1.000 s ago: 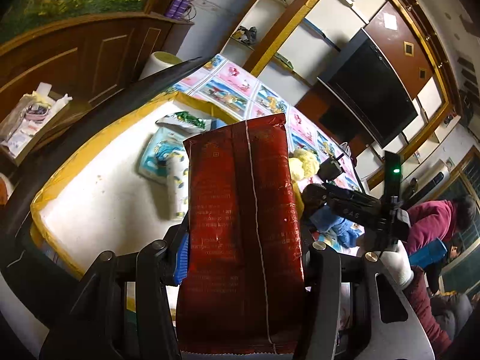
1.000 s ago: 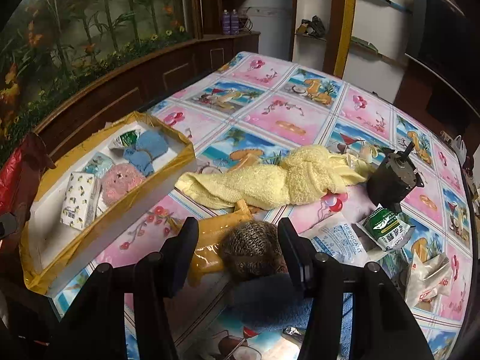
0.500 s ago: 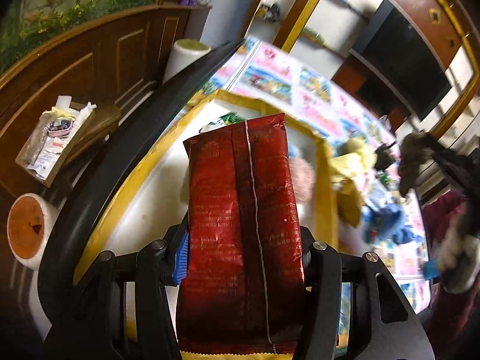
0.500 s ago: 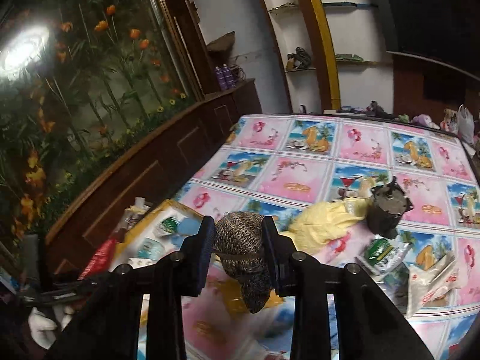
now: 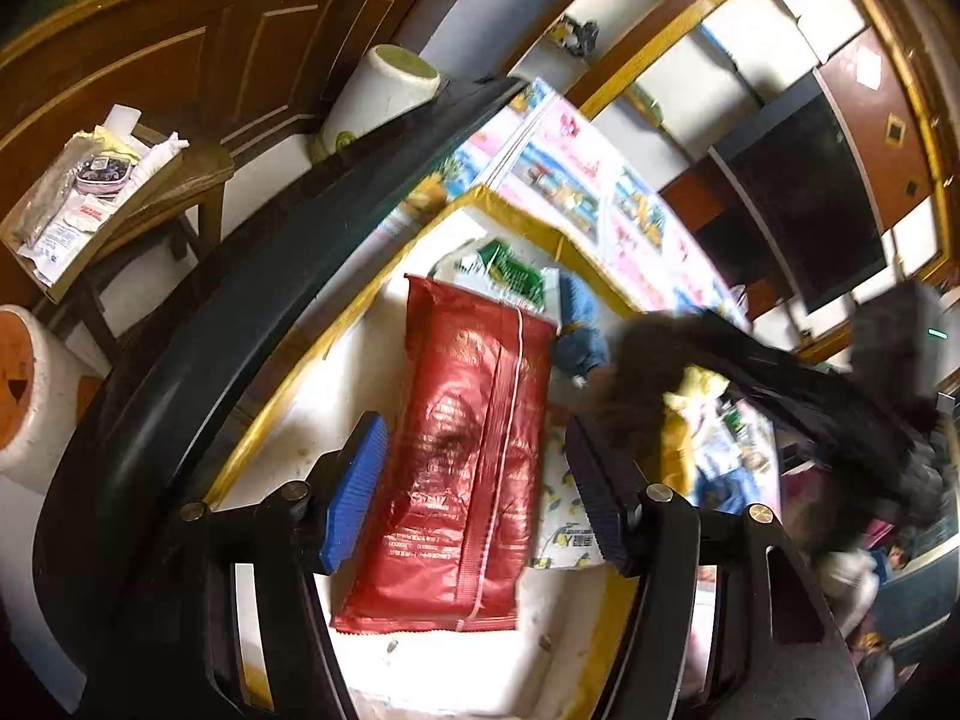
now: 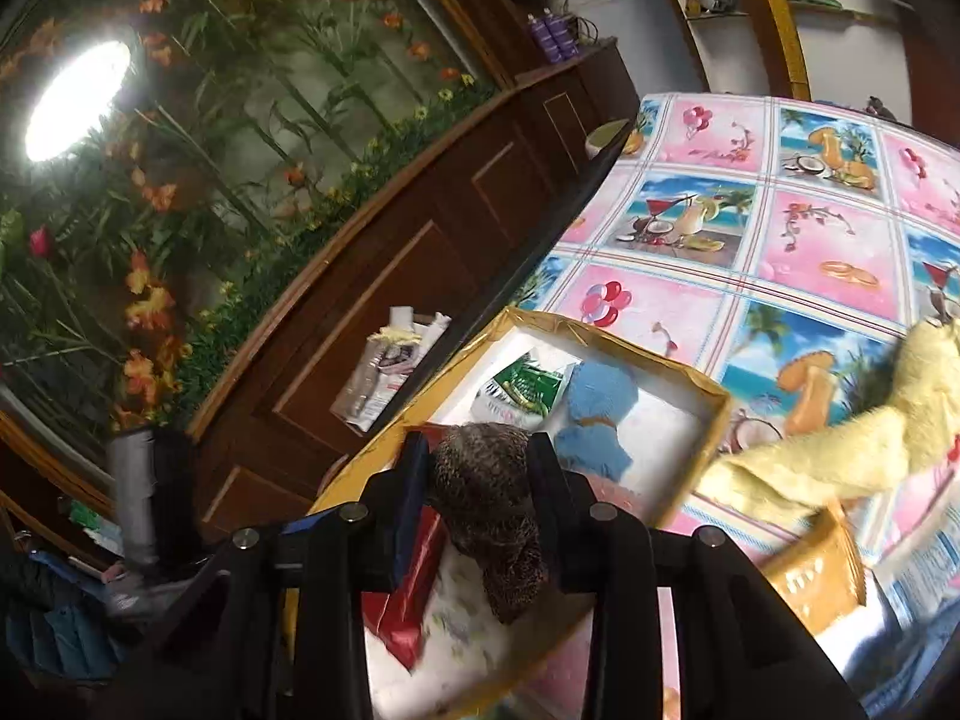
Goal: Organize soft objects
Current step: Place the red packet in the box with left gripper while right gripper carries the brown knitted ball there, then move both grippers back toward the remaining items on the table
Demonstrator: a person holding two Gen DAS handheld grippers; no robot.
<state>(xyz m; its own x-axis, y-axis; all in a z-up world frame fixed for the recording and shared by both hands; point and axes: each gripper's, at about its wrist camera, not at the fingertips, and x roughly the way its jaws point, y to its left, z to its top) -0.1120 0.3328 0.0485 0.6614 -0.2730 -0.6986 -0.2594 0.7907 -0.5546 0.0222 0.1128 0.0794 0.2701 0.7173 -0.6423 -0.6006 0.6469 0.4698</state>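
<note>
A red foil packet (image 5: 462,468) lies flat in the white tray with yellow-taped rim (image 5: 282,390). My left gripper (image 5: 474,498) is open around the packet, fingers apart from it. My right gripper (image 6: 480,480) is shut on a brown-grey knitted soft ball (image 6: 486,498) and holds it over the tray (image 6: 714,414); it shows blurred in the left wrist view (image 5: 636,372). A blue soft toy (image 6: 594,414) and a green-white packet (image 6: 522,387) lie in the tray. The red packet (image 6: 408,606) shows below the ball.
A yellow towel (image 6: 840,450) lies on the picture tablecloth (image 6: 780,228) right of the tray. A patterned tissue pack (image 5: 570,516) sits in the tray. A dark table edge (image 5: 198,360), a stool with packets (image 5: 90,192) and a white cylinder (image 5: 384,90) are at left.
My left gripper opened and let the red packet drop into the tray. My right gripper carried the knitted ball from above the table to over the tray.
</note>
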